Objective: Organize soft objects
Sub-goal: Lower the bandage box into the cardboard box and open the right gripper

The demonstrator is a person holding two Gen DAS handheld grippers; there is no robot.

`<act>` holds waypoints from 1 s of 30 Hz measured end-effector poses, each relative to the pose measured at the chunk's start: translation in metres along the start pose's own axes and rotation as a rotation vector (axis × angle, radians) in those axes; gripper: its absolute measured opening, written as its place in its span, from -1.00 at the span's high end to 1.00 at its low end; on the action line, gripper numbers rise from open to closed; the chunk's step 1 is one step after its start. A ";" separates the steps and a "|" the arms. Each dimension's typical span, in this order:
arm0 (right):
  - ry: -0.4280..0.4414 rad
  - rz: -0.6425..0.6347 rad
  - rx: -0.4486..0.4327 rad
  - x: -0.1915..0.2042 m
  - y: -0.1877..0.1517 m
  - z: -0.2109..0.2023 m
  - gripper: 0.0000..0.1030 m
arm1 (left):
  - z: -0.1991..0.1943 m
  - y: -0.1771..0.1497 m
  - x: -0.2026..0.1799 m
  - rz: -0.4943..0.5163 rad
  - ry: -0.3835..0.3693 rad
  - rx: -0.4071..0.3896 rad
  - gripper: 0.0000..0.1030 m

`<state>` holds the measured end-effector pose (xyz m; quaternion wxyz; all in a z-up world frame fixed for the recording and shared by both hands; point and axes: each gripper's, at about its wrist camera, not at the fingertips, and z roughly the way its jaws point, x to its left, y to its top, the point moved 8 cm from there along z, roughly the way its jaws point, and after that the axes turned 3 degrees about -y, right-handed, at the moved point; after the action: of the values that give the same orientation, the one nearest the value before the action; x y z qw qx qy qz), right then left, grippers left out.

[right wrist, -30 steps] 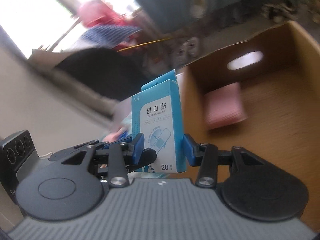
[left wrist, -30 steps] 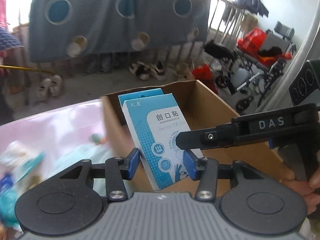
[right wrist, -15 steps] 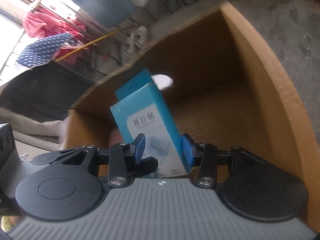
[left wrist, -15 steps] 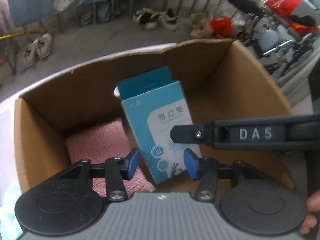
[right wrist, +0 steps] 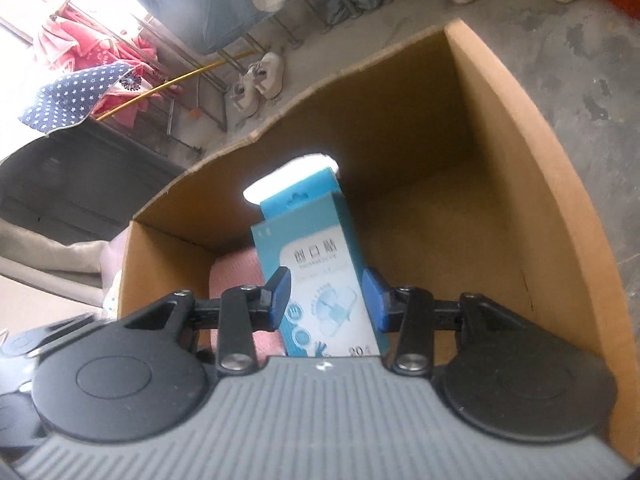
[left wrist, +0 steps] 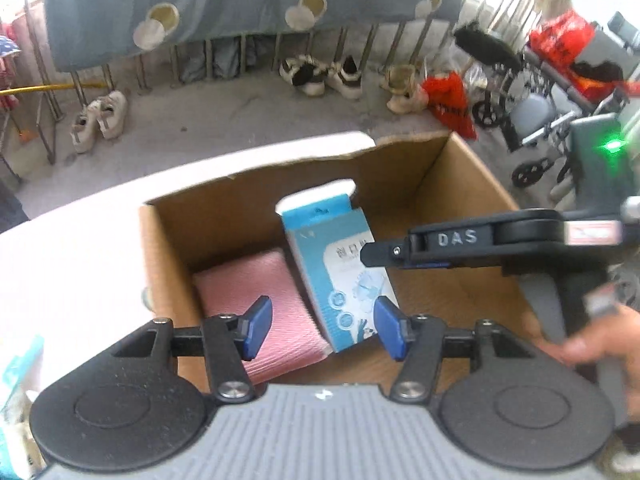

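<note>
A blue and white plaster box stands tilted inside the brown cardboard box, next to a pink folded cloth on the box floor. My right gripper is shut on the plaster box and holds it low inside the cardboard box. Its black arm marked DAS crosses the left wrist view from the right. My left gripper is open and empty, drawn back just short of the plaster box. The pink cloth shows left of the right fingers.
The cardboard box sits on a pale pink table. Teal and white packets lie at the table's left. Beyond are a concrete floor, shoes, a railing with a blue blanket and a wheelchair.
Both grippers carried the plaster box over the cardboard box and down into it. My left gripper has opened, let go of it and pulled back. My right gripper still holds it.
</note>
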<state>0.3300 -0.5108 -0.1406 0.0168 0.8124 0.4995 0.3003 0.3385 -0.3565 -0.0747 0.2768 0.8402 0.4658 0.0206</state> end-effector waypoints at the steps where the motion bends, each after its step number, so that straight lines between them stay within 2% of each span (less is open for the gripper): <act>1: 0.005 -0.006 -0.010 0.002 0.004 0.000 0.23 | -0.010 0.001 0.005 -0.011 0.000 -0.018 -0.13; 4: -0.016 -0.030 -0.027 0.002 0.011 0.011 0.23 | -0.034 0.004 0.021 -0.046 0.003 -0.059 -0.15; 7: -0.065 0.013 0.049 -0.009 0.001 0.032 0.24 | -0.053 0.000 0.041 -0.075 0.015 -0.078 -0.15; 9: -0.088 0.028 0.090 -0.013 -0.006 0.037 0.32 | -0.066 -0.003 0.053 -0.092 0.018 -0.089 -0.15; 12: -0.079 -0.006 0.061 -0.008 -0.004 0.032 0.32 | -0.081 -0.006 0.068 -0.110 0.029 -0.110 -0.16; 18: -0.074 0.047 0.022 -0.007 0.000 0.031 0.29 | -0.102 -0.020 0.086 -0.124 0.051 -0.134 -0.19; 24: -0.002 0.079 -0.055 0.004 -0.009 -0.011 0.28 | -0.127 -0.055 0.096 -0.153 0.067 -0.168 -0.30; 30: 0.117 0.059 -0.095 0.031 -0.035 -0.080 0.12 | -0.159 -0.103 0.101 -0.154 0.115 -0.235 -0.35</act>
<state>0.2714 -0.4894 -0.0717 0.0173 0.8063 0.4604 0.3710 0.2701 -0.1627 -0.0125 0.3466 0.7613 0.5385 0.1019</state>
